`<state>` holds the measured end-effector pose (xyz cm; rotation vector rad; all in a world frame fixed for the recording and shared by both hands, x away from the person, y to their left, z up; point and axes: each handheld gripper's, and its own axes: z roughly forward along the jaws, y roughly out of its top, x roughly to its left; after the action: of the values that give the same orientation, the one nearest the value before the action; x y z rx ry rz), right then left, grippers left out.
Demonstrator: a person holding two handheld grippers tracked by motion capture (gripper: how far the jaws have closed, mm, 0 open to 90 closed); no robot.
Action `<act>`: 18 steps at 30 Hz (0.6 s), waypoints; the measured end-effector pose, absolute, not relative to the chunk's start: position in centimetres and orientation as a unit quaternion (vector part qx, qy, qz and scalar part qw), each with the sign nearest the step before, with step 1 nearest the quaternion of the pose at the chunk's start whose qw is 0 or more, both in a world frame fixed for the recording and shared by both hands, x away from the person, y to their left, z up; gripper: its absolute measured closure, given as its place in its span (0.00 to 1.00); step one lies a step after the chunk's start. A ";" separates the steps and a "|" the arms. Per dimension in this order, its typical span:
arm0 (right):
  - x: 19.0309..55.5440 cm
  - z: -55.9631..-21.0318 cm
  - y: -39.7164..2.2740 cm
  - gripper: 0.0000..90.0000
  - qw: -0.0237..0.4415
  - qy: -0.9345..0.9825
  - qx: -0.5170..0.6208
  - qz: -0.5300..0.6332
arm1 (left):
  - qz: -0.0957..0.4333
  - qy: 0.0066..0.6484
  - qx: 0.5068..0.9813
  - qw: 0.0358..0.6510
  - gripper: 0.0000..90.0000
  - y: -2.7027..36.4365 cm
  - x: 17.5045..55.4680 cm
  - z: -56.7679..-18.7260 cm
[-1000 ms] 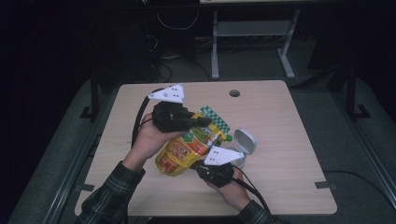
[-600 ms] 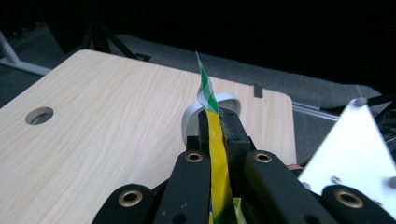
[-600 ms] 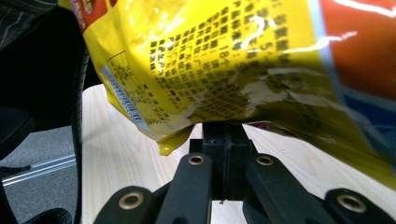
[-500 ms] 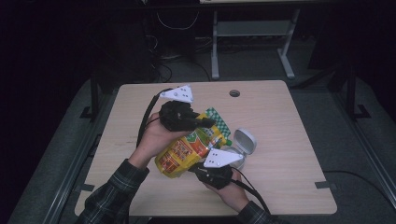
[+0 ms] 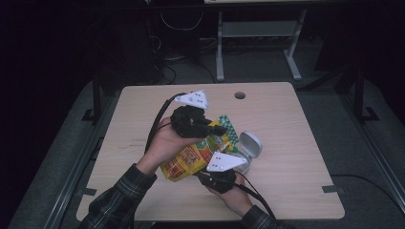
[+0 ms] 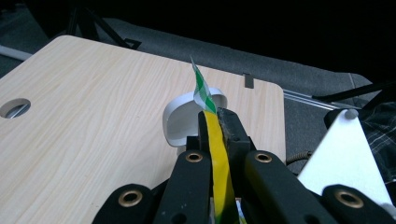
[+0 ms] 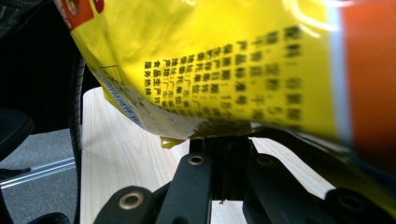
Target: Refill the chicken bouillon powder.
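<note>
A yellow snack bag (image 5: 188, 160) with a green-and-white checked top hangs between my two grippers above the table. My left gripper (image 5: 217, 130) is shut on the bag's top edge; in the left gripper view its jaws (image 6: 215, 116) pinch the thin yellow strip of the bag (image 6: 218, 158), and the checked corner pokes out past them. My right gripper (image 5: 204, 172) is shut on the bag's lower edge. The right gripper view has the printed bag (image 7: 210, 60) spread just above the closed right gripper (image 7: 226, 140).
A white round container (image 5: 249, 145) with its lid up stands on the wooden table (image 5: 296, 119) just right of the bag, also visible as the white container (image 6: 184, 121) beyond the left jaws. A cable hole (image 5: 239, 95) sits near the table's far edge.
My left gripper has shifted slightly to the right with the bag's top in it. The right gripper has kept still, holding the bag's lower edge.
</note>
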<state>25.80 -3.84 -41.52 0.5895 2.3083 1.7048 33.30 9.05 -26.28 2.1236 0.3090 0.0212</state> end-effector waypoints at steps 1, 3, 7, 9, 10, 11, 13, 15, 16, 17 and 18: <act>25.8 -41.5 -3.8 1.00 0.109 0.784 0.199 0.578 | 0.010 0.126 0.871 0.475 1.00 9.0 33.3 -26.3; 25.7 -41.5 -3.8 1.00 0.106 0.783 0.197 0.580 | 0.007 0.129 0.871 0.474 1.00 9.0 33.5 -26.3; 25.5 -41.6 -3.9 1.00 0.102 0.781 0.181 0.588 | 0.007 0.134 0.875 0.466 1.00 8.9 33.7 -26.3; 25.4 -41.6 -3.9 1.00 0.096 0.781 0.176 0.592 | 0.003 0.139 0.876 0.463 1.00 8.8 33.8 -26.3; 25.4 -41.6 -3.9 1.00 0.096 0.781 0.175 0.592 | 0.003 0.137 0.877 0.460 1.00 8.8 33.9 -26.3; 25.4 -41.6 -3.9 1.00 0.095 0.781 0.175 0.592 | 0.005 0.137 0.879 0.456 1.00 8.8 33.9 -26.3; 25.3 -41.6 -3.9 1.00 0.092 0.780 0.170 0.596 | 0.005 0.141 0.880 0.454 1.00 8.6 33.9 -26.4; 25.3 -41.6 -3.9 1.00 0.092 0.780 0.168 0.596 | 0.005 0.141 0.882 0.450 1.00 8.4 34.0 -26.5; 25.3 -41.6 -3.9 1.00 0.091 0.780 0.167 0.597 | 0.005 0.141 0.884 0.446 1.00 8.3 34.0 -26.5; 25.2 -41.6 -3.8 1.00 0.091 0.779 0.167 0.597 | 0.004 0.143 0.885 0.443 1.00 8.1 34.1 -26.6; 25.2 -41.6 -3.8 1.00 0.090 0.779 0.166 0.598 | 0.004 0.145 0.887 0.439 1.00 7.9 34.1 -26.6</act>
<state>25.20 -3.81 -41.61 0.4923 2.3161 1.7769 34.09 7.91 -26.61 2.2027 0.3608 0.0098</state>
